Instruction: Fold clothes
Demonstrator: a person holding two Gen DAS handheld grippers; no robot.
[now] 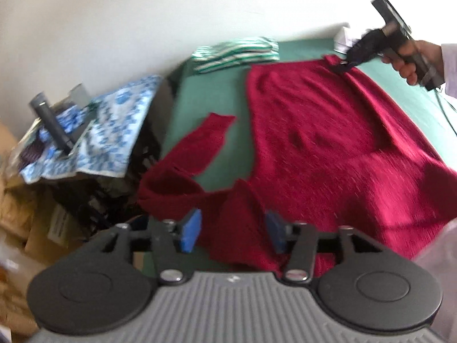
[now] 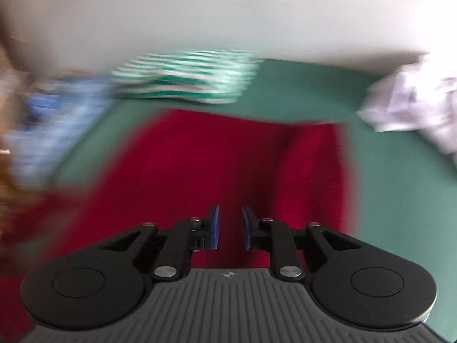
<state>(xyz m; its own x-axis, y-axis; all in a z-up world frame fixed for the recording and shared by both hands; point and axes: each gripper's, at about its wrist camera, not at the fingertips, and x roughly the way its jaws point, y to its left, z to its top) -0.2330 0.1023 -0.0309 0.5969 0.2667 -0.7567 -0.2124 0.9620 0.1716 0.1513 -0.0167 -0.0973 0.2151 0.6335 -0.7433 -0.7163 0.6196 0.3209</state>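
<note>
A dark red sweater [image 1: 328,143] lies spread on the green table [image 1: 200,100], one sleeve [image 1: 200,143] trailing toward the left edge. My left gripper [image 1: 232,231] is open at the sweater's near edge; a raised fold of red fabric sits between its blue pads [image 1: 190,230], which do not press on it. A person's hand [image 1: 411,60] holds my right gripper [image 1: 342,64] at the sweater's far right corner. In the blurred right wrist view that gripper [image 2: 230,227] hangs over the sweater [image 2: 228,157], its pads a narrow gap apart with nothing pinched.
A folded green-and-white striped garment [image 1: 234,54] [image 2: 188,77] lies at the table's back. A crumpled white garment [image 2: 408,105] sits at the back right. Left of the table, a blue-and-white patterned cloth [image 1: 114,123] covers clutter, with cardboard boxes [image 1: 17,214] below.
</note>
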